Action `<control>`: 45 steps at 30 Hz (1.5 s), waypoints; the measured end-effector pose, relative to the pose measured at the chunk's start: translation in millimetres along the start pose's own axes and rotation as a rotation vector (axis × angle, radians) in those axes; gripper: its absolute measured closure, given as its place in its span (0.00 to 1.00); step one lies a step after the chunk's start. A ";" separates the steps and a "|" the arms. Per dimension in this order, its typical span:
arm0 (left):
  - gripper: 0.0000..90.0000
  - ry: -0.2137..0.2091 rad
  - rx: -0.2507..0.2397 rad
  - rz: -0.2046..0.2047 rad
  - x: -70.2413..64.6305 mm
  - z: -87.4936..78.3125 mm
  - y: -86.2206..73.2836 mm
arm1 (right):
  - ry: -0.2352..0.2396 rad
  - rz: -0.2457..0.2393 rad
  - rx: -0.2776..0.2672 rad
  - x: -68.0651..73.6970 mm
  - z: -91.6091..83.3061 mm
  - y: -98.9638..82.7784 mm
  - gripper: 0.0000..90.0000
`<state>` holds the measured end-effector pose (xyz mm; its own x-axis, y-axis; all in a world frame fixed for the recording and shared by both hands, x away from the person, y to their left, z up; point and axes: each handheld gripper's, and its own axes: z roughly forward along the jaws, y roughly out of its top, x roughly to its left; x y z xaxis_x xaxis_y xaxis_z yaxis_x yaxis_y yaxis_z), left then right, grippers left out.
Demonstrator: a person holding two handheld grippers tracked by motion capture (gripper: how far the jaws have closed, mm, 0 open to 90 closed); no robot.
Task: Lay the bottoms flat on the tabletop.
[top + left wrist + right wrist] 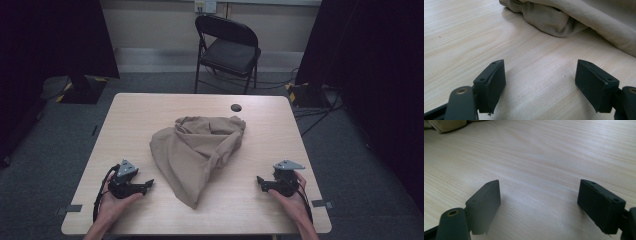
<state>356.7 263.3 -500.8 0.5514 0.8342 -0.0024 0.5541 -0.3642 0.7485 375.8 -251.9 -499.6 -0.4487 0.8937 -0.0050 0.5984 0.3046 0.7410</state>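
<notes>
We parked both grippers, left (148, 184) and right (259, 180), fingers spread and empty, flanking the crumpled cloth (200, 150) on the surface (135, 115), probably staged to grab its edges.

Bare table (150, 107) lies between each tool and the crumpled cloth (197, 150), which alone blocks the middle.

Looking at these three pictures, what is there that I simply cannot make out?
- Tan cloth, high view: its own folds hide what kind of item it is and anything lying under it.
- Same cloth, left tool view: cut off by the top and right edges.
- Same cloth, right tool view: only a corner at the top edge.
- Small dark round spot on the table, high view: too small to tell hole from cap.
</notes>
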 end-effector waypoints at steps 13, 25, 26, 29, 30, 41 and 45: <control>0.35 -0.036 -0.029 -0.143 10.7 1.0 4.7 | 0.013 0.005 -0.001 0.1 0.0 0.7 0.21; 0.34 -0.153 -0.109 -0.222 14.7 18.9 47.8 | 0.127 0.010 0.000 18.7 3.4 31.3 0.30; 0.34 -0.170 -0.128 -0.241 14.2 23.5 52.6 | 0.133 0.008 -0.005 19.9 3.4 34.5 0.30; 0.31 -0.154 -0.125 -0.245 10.1 37.5 66.1 | 0.147 0.010 -0.038 22.2 3.6 47.4 0.30; 0.32 -0.159 -0.117 -0.262 10.1 42.3 68.5 | 0.150 0.004 -0.048 23.2 3.6 52.6 0.30; 0.83 -0.195 -0.078 -0.223 -0.3 59.7 67.9 | 0.182 0.002 -0.151 32.4 4.2 101.8 0.30; 0.94 -0.235 -0.082 -0.226 -0.2 59.3 62.5 | 0.199 -0.021 -0.163 39.0 6.0 121.9 0.29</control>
<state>428.2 215.8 -493.3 0.5547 0.7680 -0.3201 0.6320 -0.1387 0.7625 435.2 -177.9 -413.5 -0.5910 0.8006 0.0989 0.4799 0.2504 0.8408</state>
